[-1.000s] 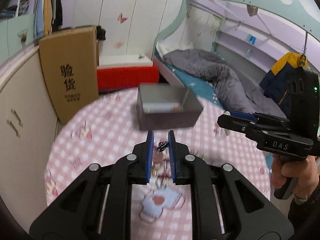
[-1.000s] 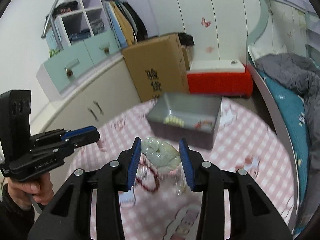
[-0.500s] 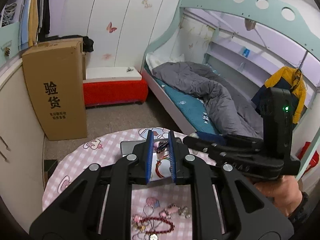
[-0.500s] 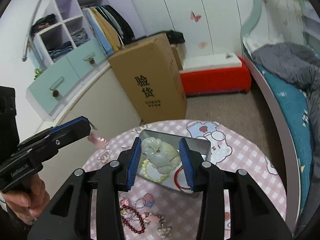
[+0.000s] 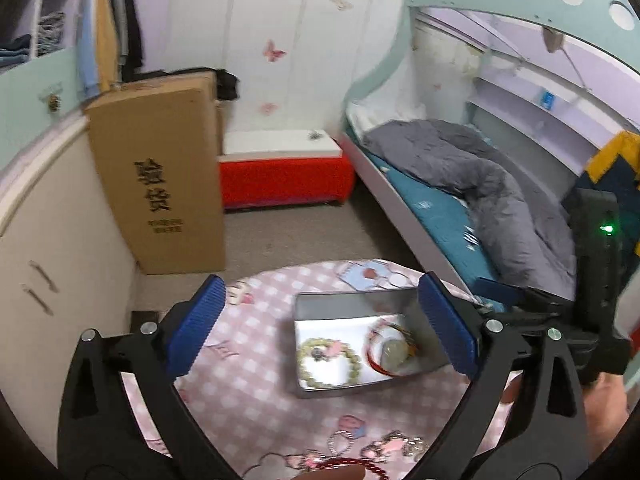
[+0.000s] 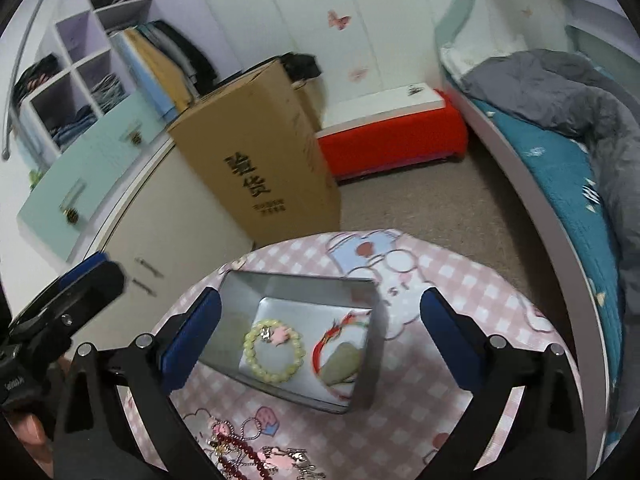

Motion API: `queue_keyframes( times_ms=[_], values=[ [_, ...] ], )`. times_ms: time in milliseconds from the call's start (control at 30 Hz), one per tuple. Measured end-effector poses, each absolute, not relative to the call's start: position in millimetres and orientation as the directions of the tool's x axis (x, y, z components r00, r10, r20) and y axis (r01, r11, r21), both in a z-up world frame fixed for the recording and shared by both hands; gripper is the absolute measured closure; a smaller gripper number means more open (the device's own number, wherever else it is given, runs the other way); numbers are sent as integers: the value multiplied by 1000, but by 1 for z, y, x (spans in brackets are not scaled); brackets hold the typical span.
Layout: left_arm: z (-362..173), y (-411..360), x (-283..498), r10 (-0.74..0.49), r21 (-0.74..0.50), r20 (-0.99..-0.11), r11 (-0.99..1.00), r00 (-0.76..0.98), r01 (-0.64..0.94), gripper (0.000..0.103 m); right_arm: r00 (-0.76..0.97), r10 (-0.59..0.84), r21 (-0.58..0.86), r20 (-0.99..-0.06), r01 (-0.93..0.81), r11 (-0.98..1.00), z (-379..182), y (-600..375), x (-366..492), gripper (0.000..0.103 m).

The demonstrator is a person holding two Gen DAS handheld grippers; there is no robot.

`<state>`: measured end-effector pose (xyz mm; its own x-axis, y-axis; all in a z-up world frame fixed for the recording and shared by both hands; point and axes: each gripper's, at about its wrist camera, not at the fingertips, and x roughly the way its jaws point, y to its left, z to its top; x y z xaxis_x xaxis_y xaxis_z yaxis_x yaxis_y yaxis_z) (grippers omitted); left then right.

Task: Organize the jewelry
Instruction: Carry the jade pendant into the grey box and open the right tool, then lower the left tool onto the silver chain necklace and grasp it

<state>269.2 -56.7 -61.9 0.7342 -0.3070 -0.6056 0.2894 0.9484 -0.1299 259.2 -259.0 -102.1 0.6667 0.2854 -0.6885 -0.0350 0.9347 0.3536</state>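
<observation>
Both my claws hang above the round table [image 6: 460,304] with its pink checked cloth, and both are spread wide with nothing between the blue pads. My left claw [image 5: 320,332] frames the grey tin [image 5: 430,330] from its own view, and my right claw [image 6: 320,336] does the same from the other side. Inside the tin, on its pale floor, lies a bead bracelet [image 6: 274,351] of light green beads with a small pink charm; just beside it, toward the tin's right wall, lie a red cord [image 6: 326,340] and a pale green jade piece [image 6: 340,366], the cord looped around the stone (the blur keeps me from saying whether they touch). The same three things show in the left view: bracelet [image 5: 330,362], cord [image 5: 374,350] and jade [image 5: 394,354]. On the cloth, nearer to me than the tin, sits a loose heap of jewelry [image 6: 256,450]: dark red beads, silver rings and pink charms, tangled together. Beyond the table stands a tall carton [image 6: 256,168] against the cupboard, with a red bench [image 6: 392,140] beside it.
</observation>
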Motion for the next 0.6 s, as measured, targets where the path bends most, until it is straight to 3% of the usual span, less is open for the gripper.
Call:
queue_keyframes(
  times_ms=[600],
  values=[
    [-25, -14, 181, -206, -82, -461, 978, 863, 190, 8, 804, 214, 245, -554, -88, 965, -28, -253, 176, 7]
  ],
)
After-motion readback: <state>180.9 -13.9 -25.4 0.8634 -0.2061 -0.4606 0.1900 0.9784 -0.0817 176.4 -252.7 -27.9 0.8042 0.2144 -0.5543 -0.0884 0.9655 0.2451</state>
